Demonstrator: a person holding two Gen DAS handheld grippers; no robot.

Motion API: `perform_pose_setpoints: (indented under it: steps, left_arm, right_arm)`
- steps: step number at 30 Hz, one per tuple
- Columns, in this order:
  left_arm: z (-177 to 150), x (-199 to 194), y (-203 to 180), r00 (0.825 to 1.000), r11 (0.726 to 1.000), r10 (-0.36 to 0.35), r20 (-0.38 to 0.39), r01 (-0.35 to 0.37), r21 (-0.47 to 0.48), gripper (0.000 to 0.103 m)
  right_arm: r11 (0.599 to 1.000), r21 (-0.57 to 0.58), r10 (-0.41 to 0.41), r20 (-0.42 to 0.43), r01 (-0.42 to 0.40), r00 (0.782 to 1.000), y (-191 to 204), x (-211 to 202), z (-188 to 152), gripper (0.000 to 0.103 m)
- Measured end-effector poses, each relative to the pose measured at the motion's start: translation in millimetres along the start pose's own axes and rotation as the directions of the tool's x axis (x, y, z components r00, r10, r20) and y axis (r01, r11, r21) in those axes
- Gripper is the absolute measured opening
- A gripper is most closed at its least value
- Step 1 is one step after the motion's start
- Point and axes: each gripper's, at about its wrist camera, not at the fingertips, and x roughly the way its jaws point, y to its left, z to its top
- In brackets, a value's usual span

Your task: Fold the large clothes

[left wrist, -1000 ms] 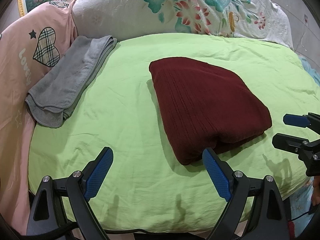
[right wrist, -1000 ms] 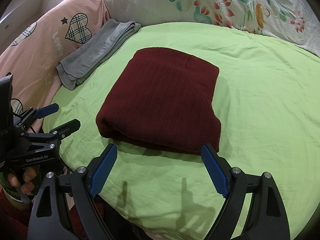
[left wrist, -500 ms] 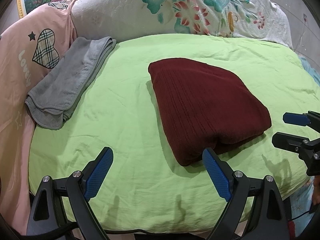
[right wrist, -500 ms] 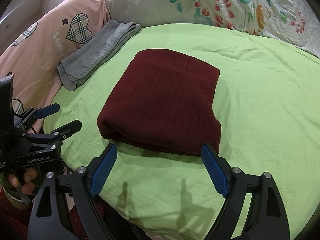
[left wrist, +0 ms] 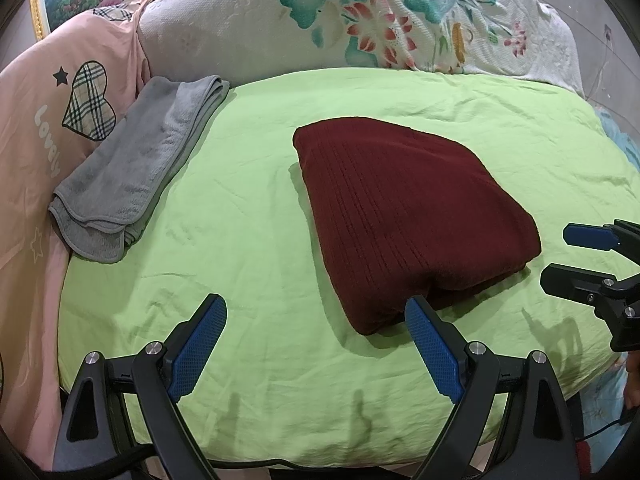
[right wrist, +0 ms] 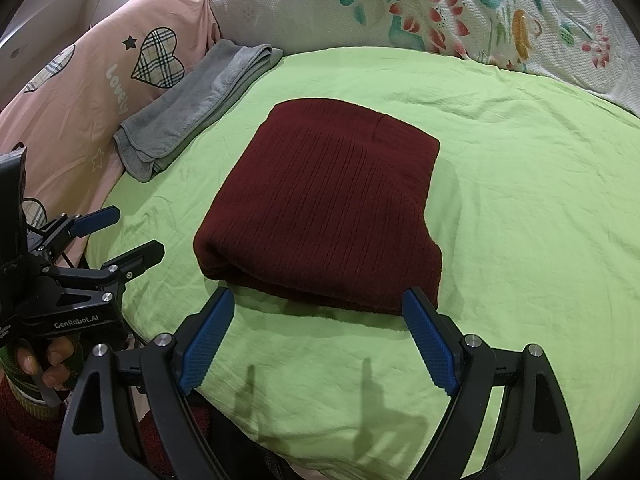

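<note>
A green sheet [left wrist: 248,216] covers the bed in front of you, with a flowered pillow [left wrist: 360,20] at the far side and a folded grey towel [left wrist: 136,168] off to the left. The dark red sweater [right wrist: 328,208] lies near the middle of the sheet, folded into a thick, tidy rectangle. Your left gripper [left wrist: 316,344] and right gripper [right wrist: 316,340] both hang at its near edge, jaws wide and holding nothing. The folding looks done. If you want one more fold, you need both grippers under the near edge; otherwise set it aside.
</note>
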Motion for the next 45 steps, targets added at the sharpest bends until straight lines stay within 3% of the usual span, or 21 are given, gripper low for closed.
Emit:
perform_pose_setpoints:
  steps: [17, 45]
  left_arm:
    - [22.0, 3.5, -3.2, 1.0, 0.999, -0.007, 0.027, 0.006, 0.032, 0.091]
    - [27.0, 8.9, -9.4, 1.0, 0.999, 0.007, 0.027, -0.009, 0.051, 0.091]
  right_arm:
    - [1.0, -0.002, -0.008, 0.03, 0.008, 1.0, -10.3, 0.2, 24.8, 0.086]
    - [1.0, 0.003, 0.002, 0.023, -0.002, 1.0, -13.1, 5.4, 24.6, 0.086]
